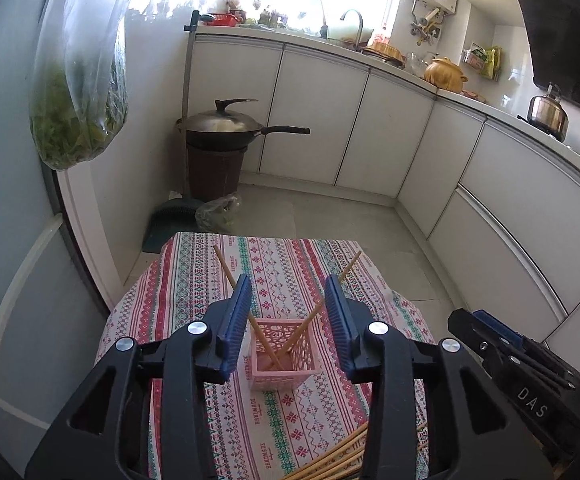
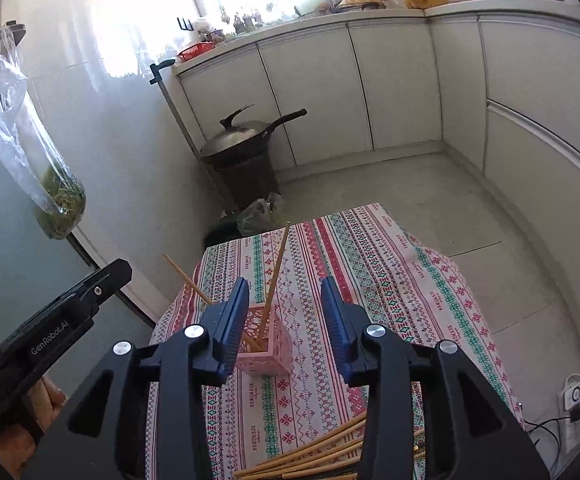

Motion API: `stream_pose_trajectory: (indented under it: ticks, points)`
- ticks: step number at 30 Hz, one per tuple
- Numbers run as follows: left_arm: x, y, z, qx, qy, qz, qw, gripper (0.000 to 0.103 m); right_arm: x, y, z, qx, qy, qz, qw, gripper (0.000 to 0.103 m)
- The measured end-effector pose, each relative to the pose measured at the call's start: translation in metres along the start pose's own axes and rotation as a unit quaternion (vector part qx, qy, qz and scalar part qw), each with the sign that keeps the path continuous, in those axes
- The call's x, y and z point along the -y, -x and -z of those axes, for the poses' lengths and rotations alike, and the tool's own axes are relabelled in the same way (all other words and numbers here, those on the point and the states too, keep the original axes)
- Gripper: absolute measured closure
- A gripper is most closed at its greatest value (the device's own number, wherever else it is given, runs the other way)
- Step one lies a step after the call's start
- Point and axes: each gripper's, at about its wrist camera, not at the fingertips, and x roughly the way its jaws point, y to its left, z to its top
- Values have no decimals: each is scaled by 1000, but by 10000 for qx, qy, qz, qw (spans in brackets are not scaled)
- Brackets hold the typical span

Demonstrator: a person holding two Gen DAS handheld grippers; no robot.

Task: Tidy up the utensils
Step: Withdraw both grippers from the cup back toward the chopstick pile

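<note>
Your pink utensil holder is a small square basket with lattice-cut walls, standing upright on the worktop, which is covered in a cloth of red, green and white patterned bands. Two bamboo chopsticks already stand in it, crossed: one leans out to the left, the other to the right. A loose bundle of chopsticks lies flat on the cloth at the near edge, well apart from the holder.

Your left gripper hangs above the holder with its blue-padded fingers parted and nothing between them; the holder shows through the gap. Your right gripper sits just to the right of the holder, its fingers likewise parted and empty. Beyond the worktop, a lidded wok rests on a dark bin by the white cabinets.
</note>
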Motion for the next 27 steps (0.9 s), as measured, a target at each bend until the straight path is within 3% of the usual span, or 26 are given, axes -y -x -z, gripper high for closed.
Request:
stream_pose_trajectory:
  ticks: [6, 11, 14, 17, 20, 23, 27]
  points:
    - [9, 15, 11, 29, -65, 48, 10000, 54, 3, 19, 9, 101, -37, 227, 9997, 50]
    - [18, 27, 16, 29, -156, 93, 9998, 48, 11, 32, 15, 152, -115, 436, 9989, 45]
    - [25, 32, 19, 84, -222, 92, 9997, 38, 16, 42, 19, 282, -190, 608, 9976, 35]
    - [32, 30, 23, 26, -304, 122, 9995, 37, 26, 51, 22, 400, -298, 819, 9954, 26]
    - [39, 25, 28, -69, -415, 121, 9990, 27, 43, 62, 25, 538, -482, 1199, 9902, 17]
    - [48, 11, 38, -374, -533, 191, 9977, 18, 69, 80, 34, 818, -767, 1665, 9797, 8]
    - [69, -24, 57, -1149, -850, 406, 9889, 8, 113, 99, 54, 904, -1192, 2092, 9664, 7]
